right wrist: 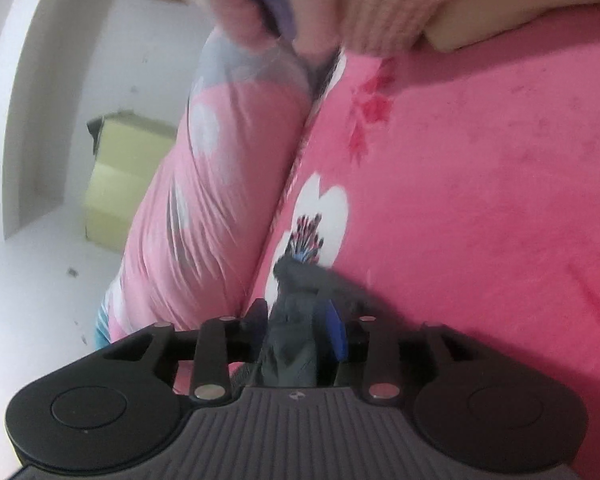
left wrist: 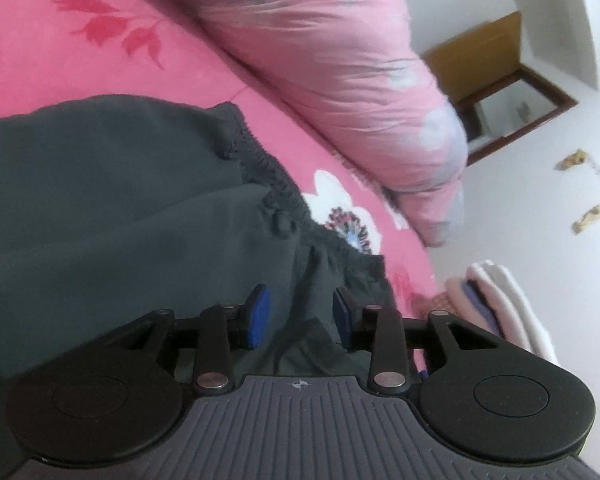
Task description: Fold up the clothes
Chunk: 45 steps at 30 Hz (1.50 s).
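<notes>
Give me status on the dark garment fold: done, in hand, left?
Done: a stack of folded clothes sits at the bed's edge. In hand: the dark grey garment lies on the pink floral sheet; the left tongs stand open over its elastic waistband, the right tongs have a bunch of its cloth between parted pads. Left: it looks rumpled, so smoothing and stacking probably remain.

Grey garment (left wrist: 112, 208) on pink bedspread (left wrist: 100, 64).

Bedroom in a home. Evidence: bed with pink floral bedsheet (left wrist: 140, 40); rolled pink quilt (left wrist: 340, 60) along its far side; stack of folded clothes (left wrist: 496, 304); white plastered walls (left wrist: 520, 208); wooden-framed window (left wrist: 512, 108).
</notes>
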Each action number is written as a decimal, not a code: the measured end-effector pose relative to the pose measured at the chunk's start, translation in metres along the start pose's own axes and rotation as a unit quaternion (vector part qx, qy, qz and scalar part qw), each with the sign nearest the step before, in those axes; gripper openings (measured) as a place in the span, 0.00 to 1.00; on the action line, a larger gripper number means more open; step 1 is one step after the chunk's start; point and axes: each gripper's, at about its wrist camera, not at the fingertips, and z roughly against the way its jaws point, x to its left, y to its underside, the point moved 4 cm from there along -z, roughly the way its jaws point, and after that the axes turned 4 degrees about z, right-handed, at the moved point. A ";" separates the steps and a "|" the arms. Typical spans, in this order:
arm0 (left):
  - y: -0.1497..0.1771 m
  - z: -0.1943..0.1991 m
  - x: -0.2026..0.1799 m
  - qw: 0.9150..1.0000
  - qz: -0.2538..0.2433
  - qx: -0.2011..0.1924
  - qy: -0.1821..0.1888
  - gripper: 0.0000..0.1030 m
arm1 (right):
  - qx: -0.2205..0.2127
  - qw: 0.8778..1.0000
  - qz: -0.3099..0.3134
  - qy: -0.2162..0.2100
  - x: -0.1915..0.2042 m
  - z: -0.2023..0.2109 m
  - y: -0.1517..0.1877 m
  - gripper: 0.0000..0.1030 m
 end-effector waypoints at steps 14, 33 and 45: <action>0.092 0.035 -0.058 0.948 -0.296 0.111 -0.042 0.45 | 0.102 0.934 0.318 0.127 0.032 0.060 0.035 0.44; 0.104 0.050 -0.037 0.935 -0.319 0.126 -0.093 0.02 | 0.138 0.924 0.325 0.149 0.039 0.117 0.055 0.09; 0.110 0.063 -0.051 0.916 -0.373 0.092 -0.112 0.25 | 0.098 0.922 0.352 0.130 0.078 0.099 0.040 0.26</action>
